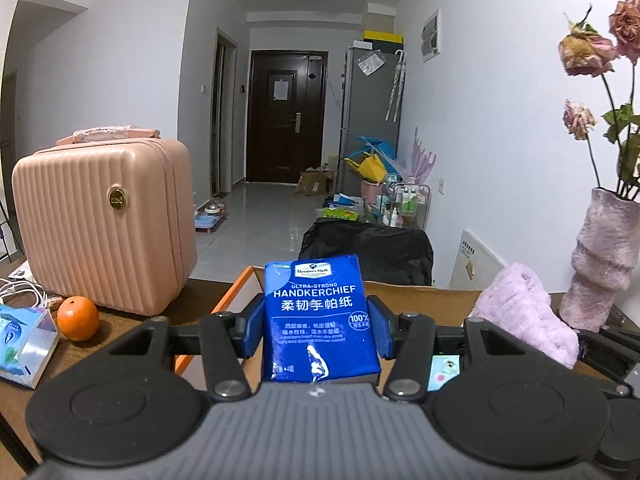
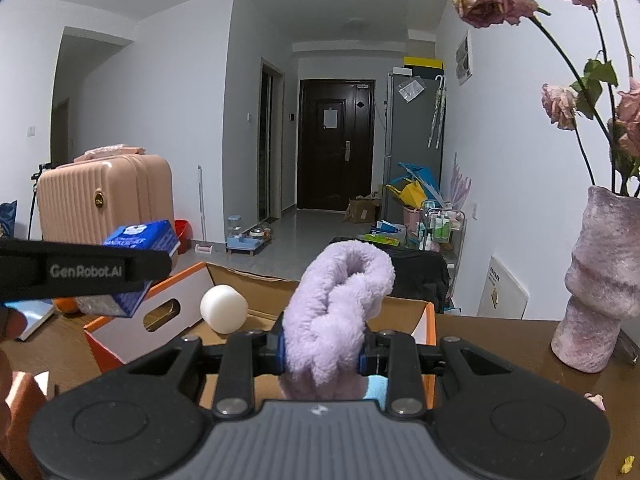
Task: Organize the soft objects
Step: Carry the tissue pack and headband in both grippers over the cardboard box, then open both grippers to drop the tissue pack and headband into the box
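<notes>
left gripper (image 1: 320,330) clamps the tissue pack (image 1: 318,320), flat, printed face up, long axis running straight out along the fingers. right gripper (image 2: 322,350) is closed on the lilac towel (image 2: 338,312), which bunches upward between the pads, no clear axis. both loads hang over the near edge of the open box (image 2: 192,280), which lies just ahead and below. a white ball (image 2: 223,309) sits inside, toward its left wall. right load looks nearer the box middle; judged next: lower and let go. vase (image 2: 596,280) stands right of the box.
</notes>
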{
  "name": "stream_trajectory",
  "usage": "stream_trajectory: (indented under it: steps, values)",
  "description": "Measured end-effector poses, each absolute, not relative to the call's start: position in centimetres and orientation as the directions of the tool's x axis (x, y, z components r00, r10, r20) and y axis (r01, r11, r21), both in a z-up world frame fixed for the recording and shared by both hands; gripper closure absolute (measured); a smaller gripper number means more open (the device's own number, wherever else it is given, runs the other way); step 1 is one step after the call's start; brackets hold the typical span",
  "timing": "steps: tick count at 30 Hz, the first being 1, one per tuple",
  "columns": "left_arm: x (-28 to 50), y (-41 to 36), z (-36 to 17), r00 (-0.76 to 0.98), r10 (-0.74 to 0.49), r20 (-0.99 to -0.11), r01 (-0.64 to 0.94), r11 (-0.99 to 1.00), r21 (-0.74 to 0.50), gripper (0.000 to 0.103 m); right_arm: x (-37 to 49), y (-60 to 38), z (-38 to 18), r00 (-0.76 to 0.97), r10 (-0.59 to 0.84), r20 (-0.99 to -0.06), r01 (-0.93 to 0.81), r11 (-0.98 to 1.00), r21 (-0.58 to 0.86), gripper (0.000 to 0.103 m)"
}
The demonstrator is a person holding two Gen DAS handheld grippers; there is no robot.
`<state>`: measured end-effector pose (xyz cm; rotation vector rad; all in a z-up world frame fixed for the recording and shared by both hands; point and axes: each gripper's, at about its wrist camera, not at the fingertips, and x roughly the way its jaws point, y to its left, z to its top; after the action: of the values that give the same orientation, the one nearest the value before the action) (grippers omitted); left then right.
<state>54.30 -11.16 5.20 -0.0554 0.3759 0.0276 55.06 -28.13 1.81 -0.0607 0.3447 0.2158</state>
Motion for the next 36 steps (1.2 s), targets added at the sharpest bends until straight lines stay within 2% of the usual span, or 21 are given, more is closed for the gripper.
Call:
stream_trajectory:
  steps: [29, 31, 33, 35, 36]
  values:
    - [60.2, -10.9, 2.4, 0.863, 0.088, -0.497, -0.104, 0.995, -0.005, 0.049, 59.5, -26.8, -0.7, 0.884, 0.175, -0.433, -0.213, 0.976, -0.04, 0.071]
    - [60.2, -11.0, 2.3, 0.861, 0.087, -0.501, -0.1, 0.995, 0.0, 0.047, 59.6, -26.8, -0.9, 0.884, 0.168, -0.436, -0.206, 0.978, -0.042, 0.063]
    - [60.0, -11.0, 2.4, 0.866, 0.088, -0.493, -0.1, 0.995, 0.002, 0.04, 59.6, -27.0, -0.9, 0.885, 0.163, -0.437, -0.201, 0.979, -0.041, 0.056]
    - [59.7, -11.0, 2.6, 0.872, 0.105, -0.479, -0.117, 0.993, 0.006, 0.017, 59.6, -27.1, -0.9, 0.888, 0.16, -0.431, -0.196, 0.98, -0.039, 0.045]
    - [59.6, -11.0, 2.7, 0.875, 0.118, -0.47, -0.128, 0.992, 0.01, 0.014, 59.5, -27.2, -0.9, 0.89, 0.158, -0.427, -0.193, 0.98, -0.04, 0.033]
